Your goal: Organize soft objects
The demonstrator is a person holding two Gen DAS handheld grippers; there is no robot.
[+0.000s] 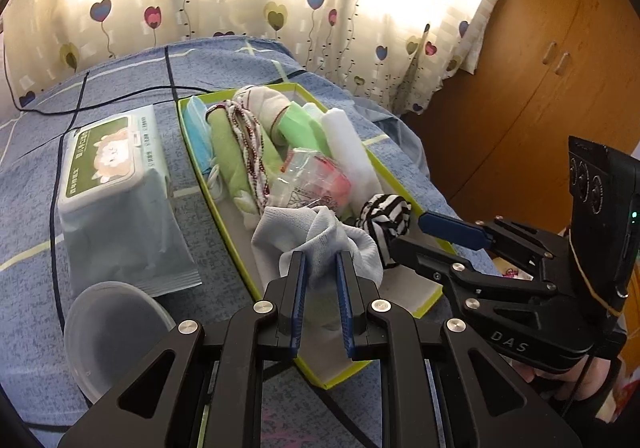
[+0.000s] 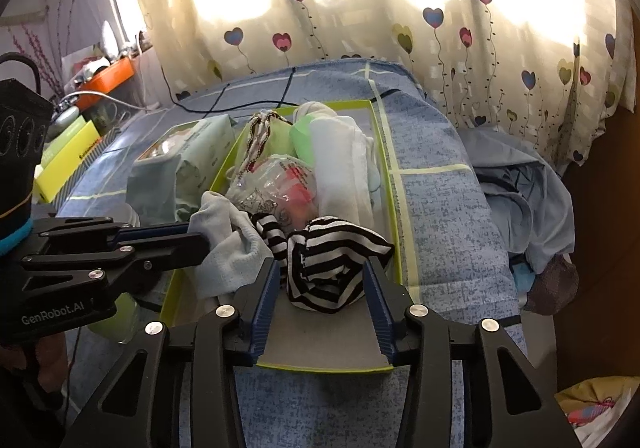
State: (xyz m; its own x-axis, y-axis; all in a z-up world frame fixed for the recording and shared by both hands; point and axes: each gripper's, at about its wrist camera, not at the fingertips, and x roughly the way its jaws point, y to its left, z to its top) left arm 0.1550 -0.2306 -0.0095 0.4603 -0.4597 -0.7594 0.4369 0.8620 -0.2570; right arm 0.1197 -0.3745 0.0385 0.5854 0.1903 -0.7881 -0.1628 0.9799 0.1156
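Green-rimmed box (image 1: 196,152) on the bed is mostly filled. Left claw (image 1: 322,268) grips the pale blue sock (image 1: 304,232); right claw (image 2: 324,280) straddles the striped sock (image 2: 324,260), contact unclear. Both remain unsettled.

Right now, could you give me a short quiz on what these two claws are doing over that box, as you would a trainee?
1. True or false: the left claw is closed on the pale blue sock.
2. Which item sits between the fingers of the right claw?
A. the pack of wet wipes
B. the black-and-white striped cloth
C. the clear plastic lid
3. Fill in: both soft items lie at the near end of the ____-rimmed box.

Key:
1. True.
2. B. The cloth fills the gap, but whether the pads already press it is unclear.
3. Green.
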